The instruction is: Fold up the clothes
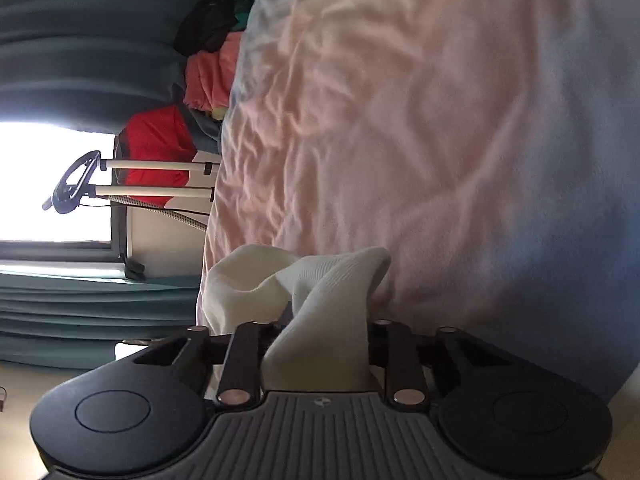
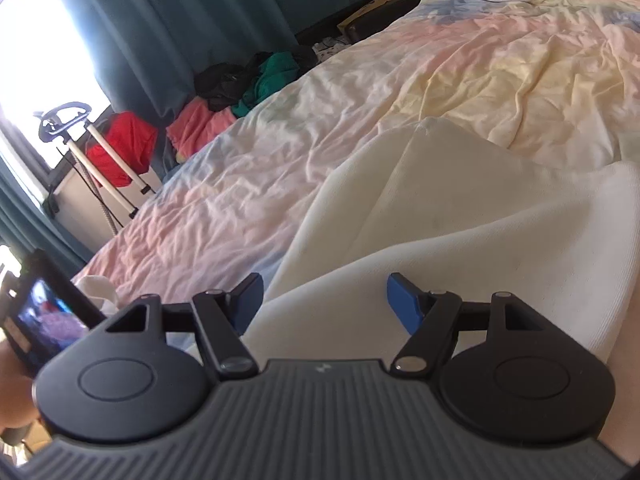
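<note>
Your left gripper (image 1: 320,320) is clenched on a bunched white garment (image 1: 320,280) at the near edge of the bed (image 1: 440,120). Your right gripper (image 2: 325,300) hangs released, blue pads (image 2: 404,300) apart, just above that garment spread on the bed. Beyond the bed's far side lie red, pink and green clothes (image 2: 200,124).

White ribbed knit garment (image 1: 320,300): cream-white, soft, fine vertical ribbing. In the left wrist view a bunched fold of it rises off the pastel pink-and-yellow bedsheet (image 1: 400,140) at the sheet's near edge, twisted into two humps. In the right wrist view its broad body (image 2: 440,220) lies spread over the near part of the same bedsheet, one corner peaked, with long shallow creases. Its far side is out of frame.
</note>
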Available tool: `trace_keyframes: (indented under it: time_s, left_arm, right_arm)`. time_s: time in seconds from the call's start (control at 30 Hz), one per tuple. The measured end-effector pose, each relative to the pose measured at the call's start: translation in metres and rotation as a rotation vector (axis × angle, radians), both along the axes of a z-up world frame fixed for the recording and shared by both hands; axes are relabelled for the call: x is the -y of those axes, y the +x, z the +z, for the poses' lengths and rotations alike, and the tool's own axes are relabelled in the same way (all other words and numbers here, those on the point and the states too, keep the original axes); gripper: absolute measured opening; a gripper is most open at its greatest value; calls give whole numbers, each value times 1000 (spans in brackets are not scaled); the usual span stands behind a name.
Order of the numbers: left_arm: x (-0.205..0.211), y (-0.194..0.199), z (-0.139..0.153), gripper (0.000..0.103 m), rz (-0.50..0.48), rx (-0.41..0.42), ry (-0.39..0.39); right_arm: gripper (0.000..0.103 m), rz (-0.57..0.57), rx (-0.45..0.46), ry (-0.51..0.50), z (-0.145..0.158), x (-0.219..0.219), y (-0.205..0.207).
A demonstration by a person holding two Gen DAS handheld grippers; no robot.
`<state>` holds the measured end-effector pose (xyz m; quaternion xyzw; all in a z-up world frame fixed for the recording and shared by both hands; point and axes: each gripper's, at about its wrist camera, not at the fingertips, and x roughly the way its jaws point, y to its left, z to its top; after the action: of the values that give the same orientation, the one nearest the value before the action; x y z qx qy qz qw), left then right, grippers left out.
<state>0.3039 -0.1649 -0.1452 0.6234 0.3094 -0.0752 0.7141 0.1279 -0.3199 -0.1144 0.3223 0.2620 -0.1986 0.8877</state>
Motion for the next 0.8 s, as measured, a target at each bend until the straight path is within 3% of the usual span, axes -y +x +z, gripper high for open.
trace_keyframes:
  time_s: [0.03, 0.1, 0.27, 0.37, 0.5, 0.6, 0.73, 0.8]
  left_arm:
    - [0, 1, 10, 17, 3, 11, -46]
    - [5, 1, 49, 15, 4, 70, -234]
    - [4, -19, 163, 14, -71, 196, -840]
    - [-1, -34, 187, 15, -134, 134, -1086]
    - [3, -47, 163, 26, -85, 68, -1119]
    - [-13, -57, 139, 60, -59, 19, -1128]
    - [-50, -87, 115, 64, 3, -29, -1172]
    - [-80, -116, 109, 66, 53, -14, -1200]
  right_arm:
    - [71, -4, -4, 8, -1, 1, 0]
    - [71, -15, -1, 25, -1, 2, -1]
    - [71, -38, 10, 13, 3, 1, -7]
    - [71, -35, 8, 4, 5, -5, -8]
    - [71, -20, 5, -19, 4, -10, -7]
    - [71, -11, 1, -24, 1, -13, -5]
    - [72, 16, 23, 27, -2, -11, -4]
    - [72, 36, 50, 62, -2, -9, -4]
